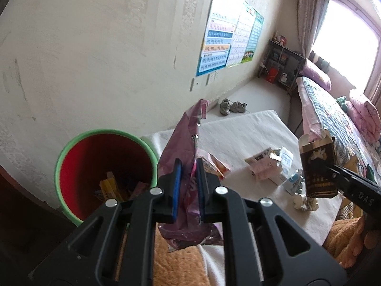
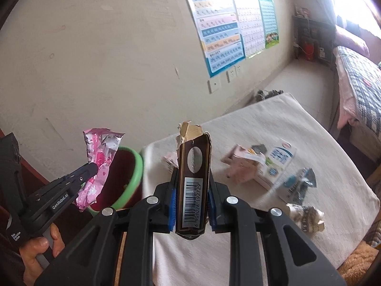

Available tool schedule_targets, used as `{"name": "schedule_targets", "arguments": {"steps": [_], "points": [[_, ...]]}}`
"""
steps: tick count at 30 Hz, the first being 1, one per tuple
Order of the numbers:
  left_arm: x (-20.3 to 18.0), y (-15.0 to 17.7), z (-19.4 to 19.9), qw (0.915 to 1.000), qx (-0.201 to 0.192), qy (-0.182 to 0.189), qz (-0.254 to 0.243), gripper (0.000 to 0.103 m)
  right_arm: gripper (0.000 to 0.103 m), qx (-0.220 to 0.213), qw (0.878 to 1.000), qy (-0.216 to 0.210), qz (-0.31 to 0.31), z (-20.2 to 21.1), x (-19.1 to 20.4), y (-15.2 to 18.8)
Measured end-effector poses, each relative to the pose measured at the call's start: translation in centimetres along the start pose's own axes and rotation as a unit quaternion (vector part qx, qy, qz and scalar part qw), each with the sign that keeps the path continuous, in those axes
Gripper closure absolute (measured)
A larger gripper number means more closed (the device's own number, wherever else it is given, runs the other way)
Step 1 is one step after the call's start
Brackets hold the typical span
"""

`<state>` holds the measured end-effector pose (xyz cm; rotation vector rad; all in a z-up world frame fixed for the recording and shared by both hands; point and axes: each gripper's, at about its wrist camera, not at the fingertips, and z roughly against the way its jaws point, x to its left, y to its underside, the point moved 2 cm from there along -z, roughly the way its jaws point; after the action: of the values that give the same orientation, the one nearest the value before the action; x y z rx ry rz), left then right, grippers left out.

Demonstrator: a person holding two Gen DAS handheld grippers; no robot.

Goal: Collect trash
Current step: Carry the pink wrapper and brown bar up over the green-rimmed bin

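Observation:
My left gripper (image 1: 188,164) is shut on a crumpled pink wrapper (image 1: 183,147) and holds it in the air just right of the red bin with a green rim (image 1: 71,147); the bin holds several bits of trash. In the right wrist view the left gripper (image 2: 94,166) holds the pink wrapper (image 2: 100,157) over the bin's rim (image 2: 137,166). My right gripper (image 2: 191,186) is shut on a torn brown carton (image 2: 194,166) with a barcode, held above the white mat (image 2: 262,124). The brown carton also shows in the left wrist view (image 1: 318,166).
On the mat lie a pink box (image 2: 240,166), a white and blue carton (image 2: 277,164), a crumpled blue wrapper (image 2: 300,183) and a paper ball (image 2: 306,217). A bed (image 1: 333,109) is at right. A wall with posters (image 1: 219,35) is behind. Shoes (image 1: 232,106) sit on the floor.

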<state>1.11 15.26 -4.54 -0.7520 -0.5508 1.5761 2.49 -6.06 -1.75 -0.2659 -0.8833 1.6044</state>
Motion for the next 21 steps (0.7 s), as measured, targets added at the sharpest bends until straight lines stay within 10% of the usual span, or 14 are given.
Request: {"name": "schedule_targets", "arguments": {"steps": [21], "points": [[4.5, 0.4, -0.4, 0.9991, 0.003, -0.017, 0.039, 0.091, 0.083, 0.015, 0.998, -0.040, 0.056, -3.4, 6.7, -1.9]]}}
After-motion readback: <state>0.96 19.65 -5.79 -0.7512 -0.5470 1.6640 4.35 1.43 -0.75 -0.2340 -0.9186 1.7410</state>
